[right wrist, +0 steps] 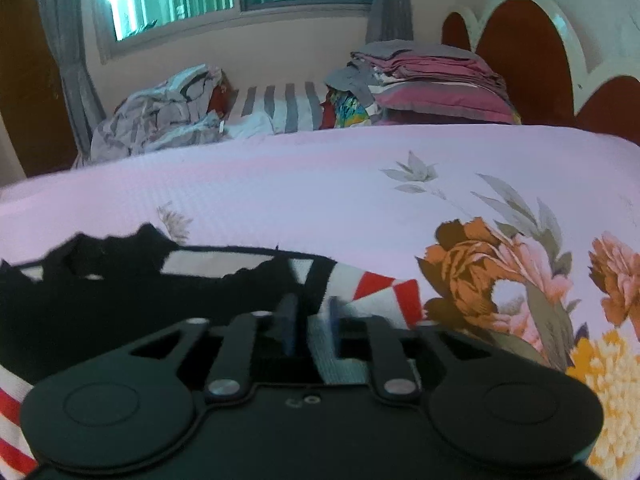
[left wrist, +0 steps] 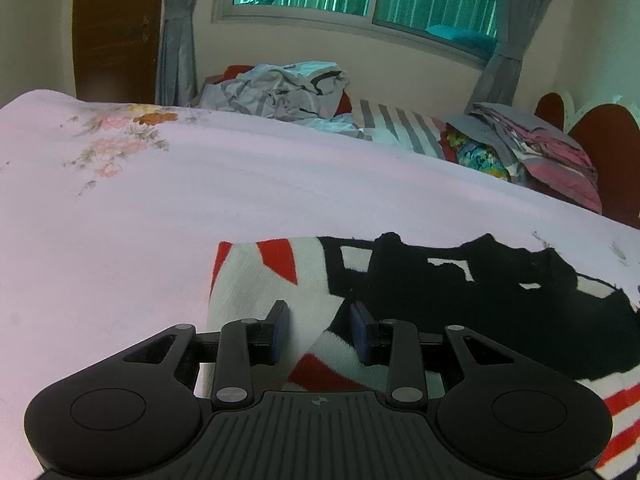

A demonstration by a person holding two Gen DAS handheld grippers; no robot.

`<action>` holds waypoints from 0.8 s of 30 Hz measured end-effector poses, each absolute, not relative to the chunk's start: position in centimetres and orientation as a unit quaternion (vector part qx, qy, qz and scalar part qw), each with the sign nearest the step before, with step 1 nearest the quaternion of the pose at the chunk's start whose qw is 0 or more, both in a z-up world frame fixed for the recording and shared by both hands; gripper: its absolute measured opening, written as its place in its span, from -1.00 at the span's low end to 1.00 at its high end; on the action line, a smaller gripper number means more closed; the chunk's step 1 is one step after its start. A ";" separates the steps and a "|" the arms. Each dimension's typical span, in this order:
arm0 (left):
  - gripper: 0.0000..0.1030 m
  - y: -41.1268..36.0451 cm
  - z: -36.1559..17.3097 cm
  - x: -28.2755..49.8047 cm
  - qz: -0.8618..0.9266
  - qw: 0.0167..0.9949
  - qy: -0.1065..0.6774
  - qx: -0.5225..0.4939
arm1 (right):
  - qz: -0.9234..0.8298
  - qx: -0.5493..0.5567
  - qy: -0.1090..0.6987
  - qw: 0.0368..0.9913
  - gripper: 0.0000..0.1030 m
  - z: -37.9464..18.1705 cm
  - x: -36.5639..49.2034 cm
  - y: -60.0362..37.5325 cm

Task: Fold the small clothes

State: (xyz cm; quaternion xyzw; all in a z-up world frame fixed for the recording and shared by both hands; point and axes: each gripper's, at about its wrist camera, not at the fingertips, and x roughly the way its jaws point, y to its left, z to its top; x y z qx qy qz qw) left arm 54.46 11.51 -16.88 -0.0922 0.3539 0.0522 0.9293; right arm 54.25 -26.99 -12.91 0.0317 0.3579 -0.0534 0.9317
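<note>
Floral bedspread [left wrist: 120, 208], knit garment [left wrist: 256, 280] beneath left gripper [left wrist: 320, 332] (parted)

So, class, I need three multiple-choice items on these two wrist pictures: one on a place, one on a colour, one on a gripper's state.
1. Where does the red, white and black knitted garment lie?
A. on the pink floral bedspread
B. on the windowsill
C. on the folded pile

2. What colour are the tied-back curtains?
A. yellow
B. grey
C. red

3. How do the left gripper's jaws stand?
A. clamped on a sock
B. shut on nothing
C. open over the garment

Answers: 1 A, the bedspread shows all around it. 2 B, both drapes beside the window are grey. 3 C, knit fabric shows in the gap between the blue pads.
</note>
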 end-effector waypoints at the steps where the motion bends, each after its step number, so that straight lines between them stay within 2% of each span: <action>1: -0.35 11.4 -16.7 54.2 0.053 0.929 0.353 -0.093 | -0.051 0.033 0.355 0.933 -0.56 -12.5 53.8 -26.9; 10: -0.32 8.1 -13.9 50.9 -0.003 0.938 0.338 -0.082 | 0.028 0.012 0.342 0.939 -0.56 -10.7 50.2 -21.8; 12: -0.12 6.8 -13.2 50.3 -0.017 0.939 0.334 -0.077 | 0.041 0.004 0.344 0.938 -0.56 -10.7 49.7 -20.6; 14: -0.01 5.6 -12.8 49.6 -0.031 0.940 0.332 -0.070 | 0.052 0.000 0.345 0.937 -0.54 -10.8 49.2 -19.5; 24: 0.00 2.2 -15.1 48.3 -0.050 0.929 0.365 -0.032 | 0.059 -0.021 0.359 0.931 -0.44 -12.5 47.2 -17.3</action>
